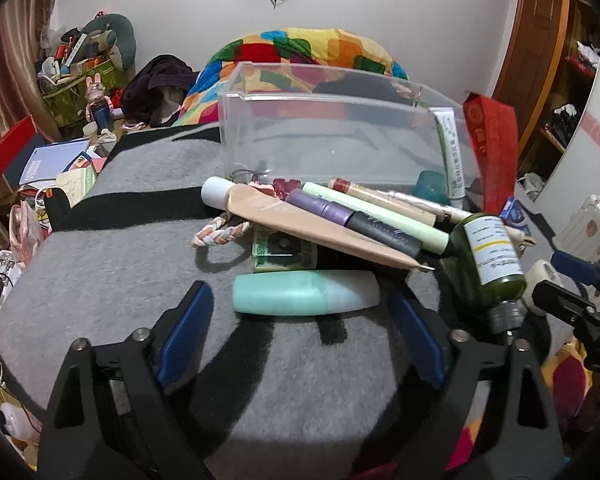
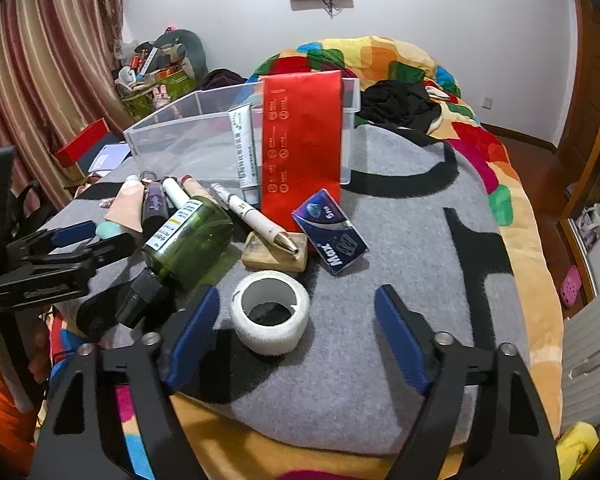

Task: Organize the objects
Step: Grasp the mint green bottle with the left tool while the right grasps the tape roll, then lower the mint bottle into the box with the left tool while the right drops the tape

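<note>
My left gripper [image 1: 300,294] is open over the grey mat [image 1: 120,264], and a mint-green tube [image 1: 304,294] lies crosswise between its fingertips with a gap at each end. Behind the tube, a beige tube [image 1: 300,220], a purple tube [image 1: 340,212], a pale green tube [image 1: 380,212] and a green bottle [image 1: 488,256] lie in a pile. My right gripper [image 2: 298,292] is open too, with a white tape roll [image 2: 270,312] standing between its fingers, nearer the left one. A clear bin [image 2: 172,140] stands behind the pile, with a red envelope [image 2: 302,148] leaning against its near side.
A white pen [image 2: 252,212] rests on a wooden block [image 2: 276,258] beside a blue gum pack [image 2: 330,236]. A braided hair tie [image 1: 220,232] lies left of the pile. A colourful blanket [image 2: 380,60] lies behind the mat, and cluttered boxes [image 1: 80,72] stand at the far left.
</note>
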### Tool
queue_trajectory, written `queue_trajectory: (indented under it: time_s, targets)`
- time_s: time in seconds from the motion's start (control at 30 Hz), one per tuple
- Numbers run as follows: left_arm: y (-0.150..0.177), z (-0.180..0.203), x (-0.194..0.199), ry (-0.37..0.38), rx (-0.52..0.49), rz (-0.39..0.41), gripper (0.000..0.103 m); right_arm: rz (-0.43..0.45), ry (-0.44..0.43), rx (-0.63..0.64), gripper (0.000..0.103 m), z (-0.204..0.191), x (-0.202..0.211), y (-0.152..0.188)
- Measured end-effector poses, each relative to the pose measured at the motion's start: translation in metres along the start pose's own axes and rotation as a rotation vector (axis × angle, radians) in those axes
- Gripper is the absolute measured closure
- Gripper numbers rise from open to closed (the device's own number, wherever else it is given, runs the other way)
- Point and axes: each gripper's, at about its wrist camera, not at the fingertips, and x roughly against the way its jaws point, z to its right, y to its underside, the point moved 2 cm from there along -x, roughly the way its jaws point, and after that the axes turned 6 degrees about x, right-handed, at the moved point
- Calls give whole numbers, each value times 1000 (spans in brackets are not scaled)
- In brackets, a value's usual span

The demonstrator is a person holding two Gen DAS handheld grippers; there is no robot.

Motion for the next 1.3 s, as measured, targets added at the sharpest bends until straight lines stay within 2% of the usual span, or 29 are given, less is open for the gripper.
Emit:
queue_trajectory:
  time_s: [0.1, 0.13, 0.23, 0.47, 0.8, 1.0, 1.3]
  targets:
    - [-1, 0, -1, -16, -4, 17, 24, -11, 2, 23, 54, -5, -4, 1]
    - [-1, -1, 0, -17, -1, 23, 30, -14, -7, 26, 58, -6, -5, 1]
    - [0, -6, 3, -6, 19, 33, 30, -3, -29, 36, 66, -8, -2, 1]
    - [-5, -24, 20, 10, 82, 56, 30, 43, -3, 46, 67, -7, 9, -7]
    - [-46, -18, 56, 51, 65, 181, 30, 155, -3, 9, 67, -1, 21, -55]
    - [-68, -9, 51, 73, 39, 195, 30, 198, -32, 45, 67, -15, 16, -91]
    - [-92, -2, 34, 88, 10, 180, 30, 194, -58, 58, 67, -20, -5, -128]
